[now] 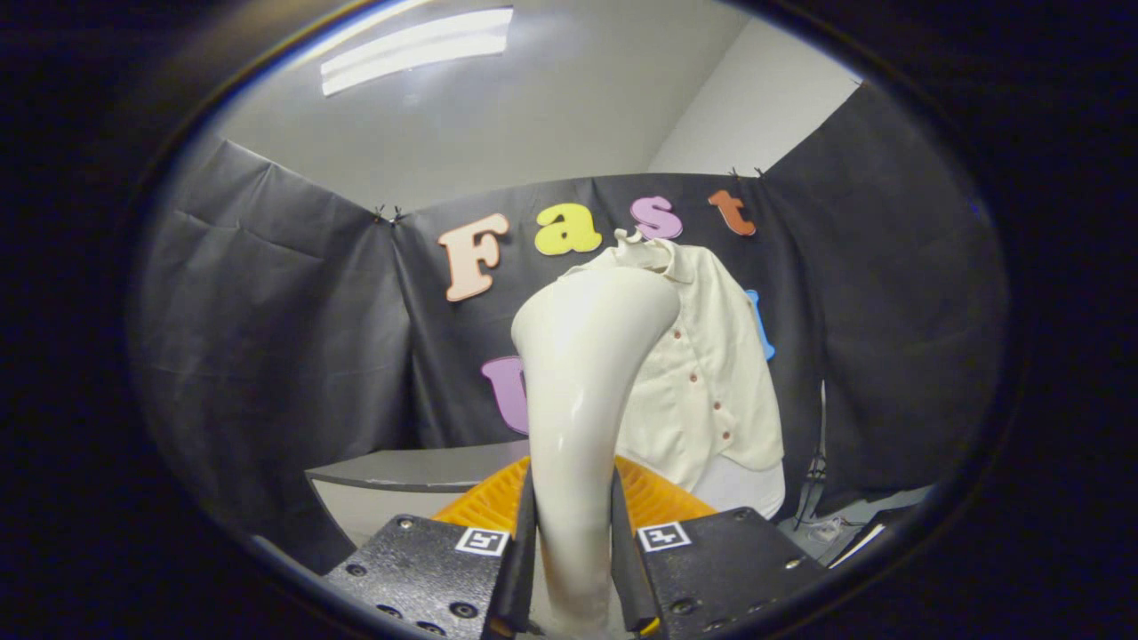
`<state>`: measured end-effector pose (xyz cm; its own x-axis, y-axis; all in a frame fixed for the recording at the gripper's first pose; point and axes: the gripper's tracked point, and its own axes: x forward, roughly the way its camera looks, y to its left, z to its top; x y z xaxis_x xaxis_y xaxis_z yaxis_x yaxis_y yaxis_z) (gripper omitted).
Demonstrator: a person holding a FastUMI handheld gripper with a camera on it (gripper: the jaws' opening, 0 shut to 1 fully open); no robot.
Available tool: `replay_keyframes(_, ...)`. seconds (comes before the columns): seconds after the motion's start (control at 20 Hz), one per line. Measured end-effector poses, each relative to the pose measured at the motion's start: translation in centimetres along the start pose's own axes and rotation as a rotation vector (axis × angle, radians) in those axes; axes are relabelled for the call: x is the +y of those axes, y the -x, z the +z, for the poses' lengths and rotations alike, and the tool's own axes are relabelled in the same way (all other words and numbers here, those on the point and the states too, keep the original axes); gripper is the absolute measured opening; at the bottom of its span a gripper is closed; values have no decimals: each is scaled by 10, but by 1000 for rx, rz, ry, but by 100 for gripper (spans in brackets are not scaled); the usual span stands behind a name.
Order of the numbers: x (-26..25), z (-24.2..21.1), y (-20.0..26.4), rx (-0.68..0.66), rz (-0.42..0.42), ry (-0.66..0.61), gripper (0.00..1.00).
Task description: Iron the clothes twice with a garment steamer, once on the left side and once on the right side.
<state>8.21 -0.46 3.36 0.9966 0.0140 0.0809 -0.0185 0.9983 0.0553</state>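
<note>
My gripper (573, 551) is clamped on the steamer (582, 391), one finger pressed to each side of its neck; the handle runs down between them toward six o'clock, and the wide head flares up toward twelve o'clock, just ahead of the fingertips. The shirt (711, 373) hangs on the booth wall beyond the steamer, from about twelve to two o'clock of its head; the two look apart, though the head overlaps the shirt's left part, so I cannot tell how near they are.

I judge I am in the approach, steamer held and raised, with no pass on the cloth yet begun; the next move calls for carrying the head forward to the fabric, choosing one side of the button line, and drawing it along that side; the other side waits for the second pass.

The steamer is smooth, glossy plastic, pale cream, a slim curved neck widening to a rounded, spoon-like head; light glints off it. The shirt is matte, soft cream cloth with a folded collar, a row of small reddish-brown buttons, and loose folds near the hem. Behind the fingers at six o'clock sits a ribbed orange piece (658, 498); a grey table edge (418, 471) lies at eight o'clock.
</note>
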Motion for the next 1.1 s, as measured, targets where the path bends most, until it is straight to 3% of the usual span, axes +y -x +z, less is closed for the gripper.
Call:
replay_keyframes(0.35,34,-10,11,28,77,16,38)
replay_keyframes(0.7,27,-37,29,80,62,61,39)
replay_keyframes(1.1,6,-51,58,77,20,-2,39)
